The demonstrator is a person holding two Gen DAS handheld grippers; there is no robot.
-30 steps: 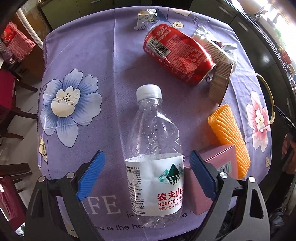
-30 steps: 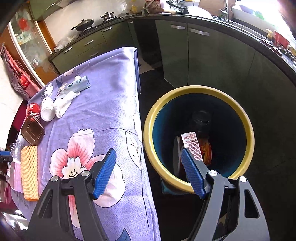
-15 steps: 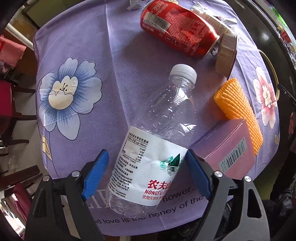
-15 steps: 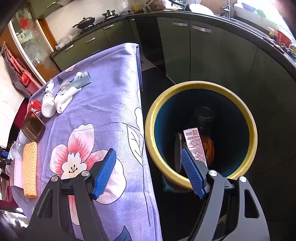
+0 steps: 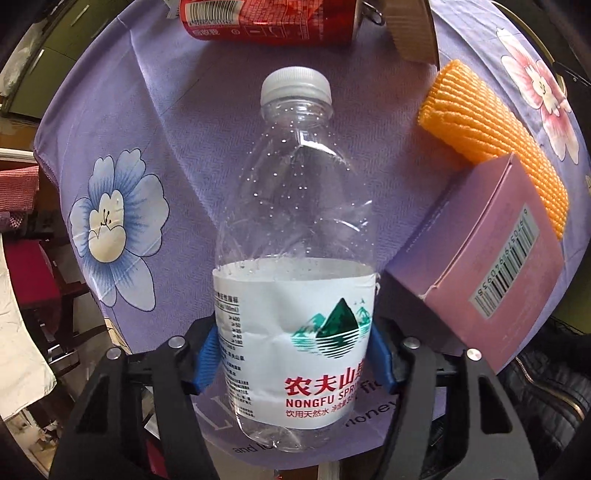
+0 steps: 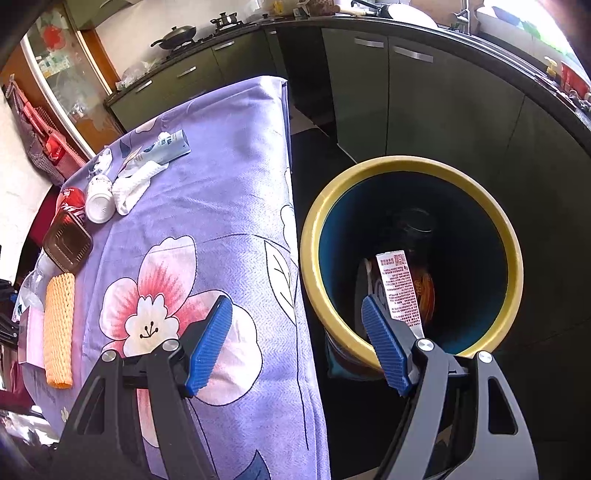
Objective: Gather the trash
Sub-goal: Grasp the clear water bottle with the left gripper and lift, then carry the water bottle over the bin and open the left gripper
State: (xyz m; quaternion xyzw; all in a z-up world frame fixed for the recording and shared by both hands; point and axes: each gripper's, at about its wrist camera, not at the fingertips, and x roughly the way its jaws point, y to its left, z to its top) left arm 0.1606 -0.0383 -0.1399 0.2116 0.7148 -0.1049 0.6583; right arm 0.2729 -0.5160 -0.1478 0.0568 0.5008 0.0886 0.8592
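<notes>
The left gripper is clamped on a clear, empty plastic water bottle with a white cap and a white label bearing a green mountain logo; its 2 blue ribbed pads press the label from either side near the bottle's base, and the cap points away from the camera. The bottle sits in front of the purple flowered tablecloth. On the cloth beyond the cap lies a red soda can on its side, with a brown plastic cup just beside its right end. To the right of the bottle are an orange ribbed foam sleeve and a pale pink cardboard box with a barcode, the sleeve running behind the box's far edge.

The right gripper is spread wide with nothing between its 2 blue pads. It hangs over the table edge and a round bin with a yellow rim and dark blue inside standing on the dark floor just beside the table. Inside the bin there is a white printed paper strip against a dark bottle. At the far end of the cloth lie a white crumpled tissue, a small white cup and a pale blue tube
</notes>
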